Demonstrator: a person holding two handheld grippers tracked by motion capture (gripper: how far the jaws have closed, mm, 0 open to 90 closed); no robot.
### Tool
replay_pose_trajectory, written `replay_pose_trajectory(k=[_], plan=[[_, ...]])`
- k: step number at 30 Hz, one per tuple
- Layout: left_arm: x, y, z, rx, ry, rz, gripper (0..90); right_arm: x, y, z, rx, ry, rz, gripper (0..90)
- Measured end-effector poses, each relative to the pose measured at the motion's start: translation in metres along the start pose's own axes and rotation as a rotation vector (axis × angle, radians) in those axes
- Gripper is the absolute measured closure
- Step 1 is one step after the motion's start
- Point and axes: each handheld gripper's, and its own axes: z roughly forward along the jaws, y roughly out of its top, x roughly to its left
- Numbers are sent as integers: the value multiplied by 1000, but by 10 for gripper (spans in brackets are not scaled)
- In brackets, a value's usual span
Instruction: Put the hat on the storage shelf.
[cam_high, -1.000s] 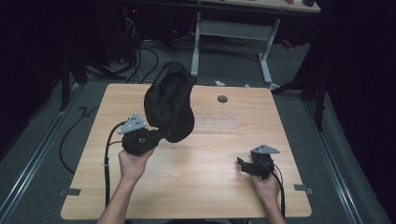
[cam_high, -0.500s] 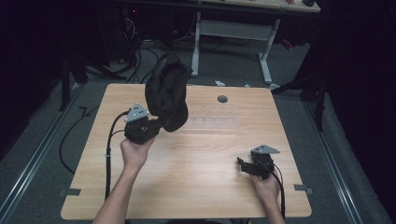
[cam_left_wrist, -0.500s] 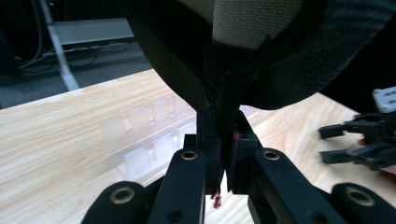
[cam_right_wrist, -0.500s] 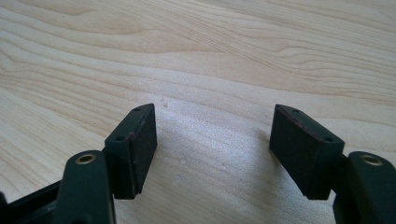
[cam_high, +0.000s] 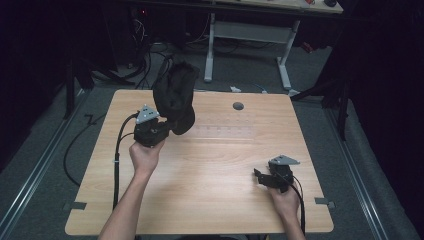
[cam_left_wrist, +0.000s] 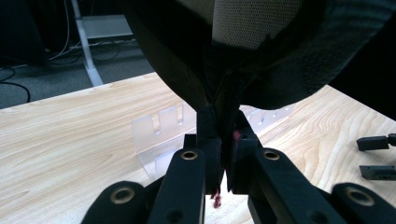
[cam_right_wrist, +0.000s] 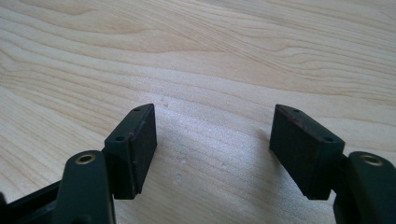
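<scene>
Two grippers: one in each of the person's hands, over a light wooden table (cam_high: 210, 165).
Left gripper (cam_high: 167, 126): raised above the table's left half, jaws pinched tight on the edge of a black cap (cam_high: 175, 97), as the left gripper view makes plain.
Black cap: held up in the air, well clear of the wood, bulging upward and away from the person; pale mesh lining (cam_left_wrist: 254, 21) shows inside it in the left gripper view.
Clear plastic rack (cam_left_wrist: 161, 135): standing on the table beyond the left jaws, slots cut in its top edge.
Right gripper (cam_high: 260, 178): low at the table's right front, well apart from the cap, jaws spread wide with only bare wood between the pads (cam_right_wrist: 140, 140).
Round grommet (cam_high: 238, 106): set in the table's far side.
</scene>
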Motion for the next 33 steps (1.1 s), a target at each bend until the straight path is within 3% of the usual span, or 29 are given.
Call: replay_pose_trajectory(k=[5,8,19,33], plan=[[4,-3,5,6,27,33,861,0,0,0,0,1,0,321],[7,-8,8,-4,45,74,861,0,0,0,0,0,-1,321],[16,-15,18,-5,76,60,861,0,0,0,0,0,-1,320],[23,-26,28,23,107,75,860,0,0,0,-1,0,-1,320]])
